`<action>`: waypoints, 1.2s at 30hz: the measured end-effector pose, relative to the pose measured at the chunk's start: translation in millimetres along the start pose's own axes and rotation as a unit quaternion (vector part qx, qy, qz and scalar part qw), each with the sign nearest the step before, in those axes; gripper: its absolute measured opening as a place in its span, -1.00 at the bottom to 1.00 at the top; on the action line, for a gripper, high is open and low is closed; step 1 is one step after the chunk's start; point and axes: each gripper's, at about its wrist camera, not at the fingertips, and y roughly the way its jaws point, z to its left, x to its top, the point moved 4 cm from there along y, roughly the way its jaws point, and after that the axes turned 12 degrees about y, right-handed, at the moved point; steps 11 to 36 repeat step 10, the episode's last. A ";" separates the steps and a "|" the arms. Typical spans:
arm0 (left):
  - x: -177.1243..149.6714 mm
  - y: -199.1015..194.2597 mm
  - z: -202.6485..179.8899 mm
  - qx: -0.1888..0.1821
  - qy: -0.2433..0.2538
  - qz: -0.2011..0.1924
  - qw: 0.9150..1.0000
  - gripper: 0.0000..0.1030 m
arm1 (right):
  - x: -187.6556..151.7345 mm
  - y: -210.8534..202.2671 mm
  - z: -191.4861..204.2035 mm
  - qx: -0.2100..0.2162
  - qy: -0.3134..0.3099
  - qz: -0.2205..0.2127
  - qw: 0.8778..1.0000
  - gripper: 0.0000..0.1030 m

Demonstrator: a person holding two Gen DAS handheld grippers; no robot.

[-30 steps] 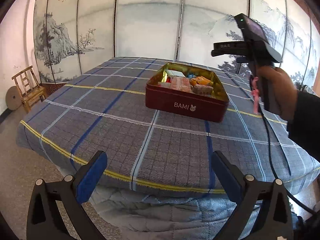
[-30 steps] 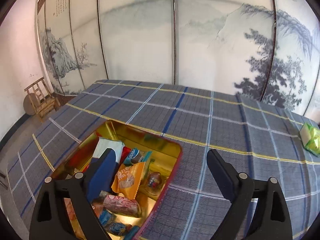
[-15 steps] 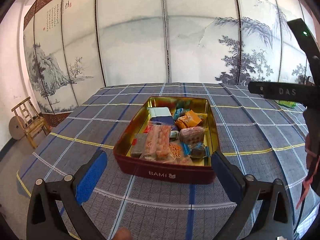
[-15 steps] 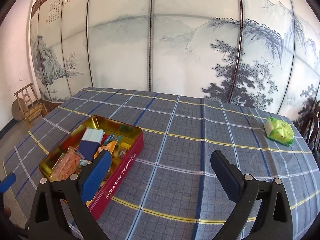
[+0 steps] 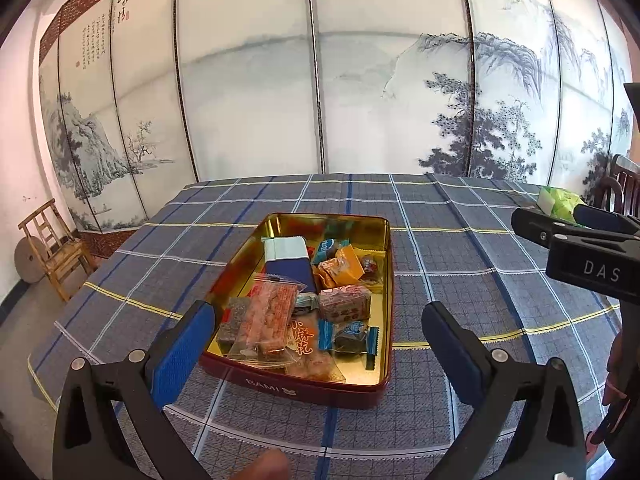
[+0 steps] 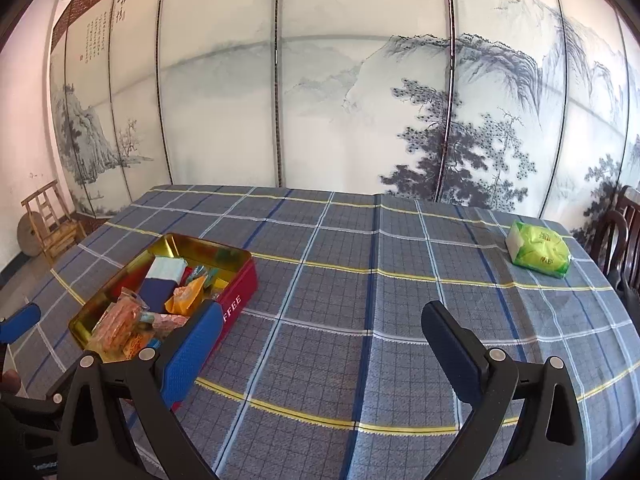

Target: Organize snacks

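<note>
One rectangular dark-red metal tin with a gold-coloured interior, lid off, white "BAMI" lettering on its near wall and gold "…FFEE" on its long side. It lies flat on the blue-grey checked tablecloth, directly ahead of the left tongs and between their blue-padded tips; from the right tongs it sits to the left, beside the left tip.

Contents, wrapped snacks, loosely piled:
- one navy-and-pale-blue flat packet
- one clear bag of orange-pink sticks
- two orange sachets
- one pink-printed block
- one blue-ended dark sweet
- others partly covered, count uncertain.

One green plastic pack lies well apart, ahead and to the right of the right tongs.

Left tongs: spread wide, holding nothing. Right tongs: spread wide, holding nothing.
</note>
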 end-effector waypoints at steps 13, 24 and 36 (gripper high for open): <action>-5.0 -0.4 0.0 -0.003 -0.027 0.010 1.000 1.00 | -1.7 -3.5 -5.4 0.006 0.004 0.001 1.000 0.93; -5.0 -0.4 0.0 -0.003 -0.027 0.010 1.000 1.00 | -1.7 -3.5 -5.4 0.006 0.004 0.001 1.000 0.93; -5.0 -0.4 0.0 -0.003 -0.027 0.010 1.000 1.00 | -1.7 -3.5 -5.4 0.006 0.004 0.001 1.000 0.93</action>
